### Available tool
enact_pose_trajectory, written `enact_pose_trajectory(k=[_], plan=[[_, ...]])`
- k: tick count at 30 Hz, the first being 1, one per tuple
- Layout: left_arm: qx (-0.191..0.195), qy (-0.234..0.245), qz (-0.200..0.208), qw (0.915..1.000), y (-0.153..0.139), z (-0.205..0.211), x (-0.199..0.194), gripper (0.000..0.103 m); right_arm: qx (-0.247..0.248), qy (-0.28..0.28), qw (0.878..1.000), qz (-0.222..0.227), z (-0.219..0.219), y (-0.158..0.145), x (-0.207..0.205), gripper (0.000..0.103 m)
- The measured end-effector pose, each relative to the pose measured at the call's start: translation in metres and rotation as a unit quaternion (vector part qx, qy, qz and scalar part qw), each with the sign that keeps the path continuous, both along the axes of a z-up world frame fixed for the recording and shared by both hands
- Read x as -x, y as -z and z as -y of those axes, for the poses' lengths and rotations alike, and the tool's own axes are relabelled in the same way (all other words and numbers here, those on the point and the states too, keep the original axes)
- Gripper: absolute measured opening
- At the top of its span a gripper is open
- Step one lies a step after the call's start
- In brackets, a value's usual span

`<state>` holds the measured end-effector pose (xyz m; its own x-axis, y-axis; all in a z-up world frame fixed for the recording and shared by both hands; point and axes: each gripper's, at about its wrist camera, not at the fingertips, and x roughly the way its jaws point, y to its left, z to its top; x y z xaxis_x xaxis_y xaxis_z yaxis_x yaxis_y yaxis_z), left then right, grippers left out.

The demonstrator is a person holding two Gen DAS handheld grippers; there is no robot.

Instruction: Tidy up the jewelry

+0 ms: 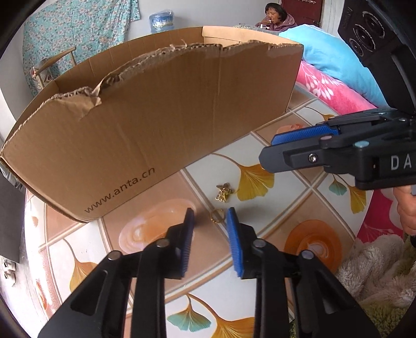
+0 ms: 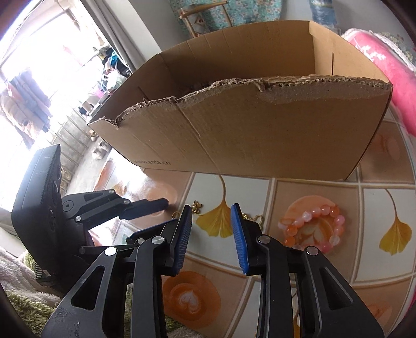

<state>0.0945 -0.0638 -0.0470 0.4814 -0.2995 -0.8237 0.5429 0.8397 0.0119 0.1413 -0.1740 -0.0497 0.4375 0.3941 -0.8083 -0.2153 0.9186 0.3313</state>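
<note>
Between left claw (image 1: 210, 217) fingers, parted: gold ring (image 1: 216, 215); right claw (image 2: 211, 212) parted; bead bracelet (image 2: 312, 228) right-view only

Count: one torn cardboard box (image 2: 247, 135), one pink-and-orange bead bracelet (image 2: 312, 228), one gold ring (image 1: 217, 215), one gold trinket cluster (image 1: 224, 193). Two grippers: left (image 1: 209, 217), right (image 2: 211, 215), both with jaws apart. One person (image 1: 275, 17) in the background.

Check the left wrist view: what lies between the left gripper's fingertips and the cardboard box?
In the left wrist view, a small gold ring lies just ahead of the open left gripper, with a gold trinket cluster beyond it; otherwise bare patterned tablecloth up to the cardboard box.
</note>
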Motion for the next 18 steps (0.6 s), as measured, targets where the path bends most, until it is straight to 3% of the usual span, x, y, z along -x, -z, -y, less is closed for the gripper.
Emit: enact_pose_trajectory(k=[3,18], plan=[[-0.008,0.008,0.002,0.9999,0.0005,0.0017,0.0011,0.013,-0.001,0.001,1.000,0.000,0.0003,0.0006,-0.0021,0.030],[-0.018,0.016,0.010,0.9997,0.0034,0.0052,0.0017,0.010,0.027,0.000,1.000,-0.001,0.0026,0.0022,0.0039,0.030]])
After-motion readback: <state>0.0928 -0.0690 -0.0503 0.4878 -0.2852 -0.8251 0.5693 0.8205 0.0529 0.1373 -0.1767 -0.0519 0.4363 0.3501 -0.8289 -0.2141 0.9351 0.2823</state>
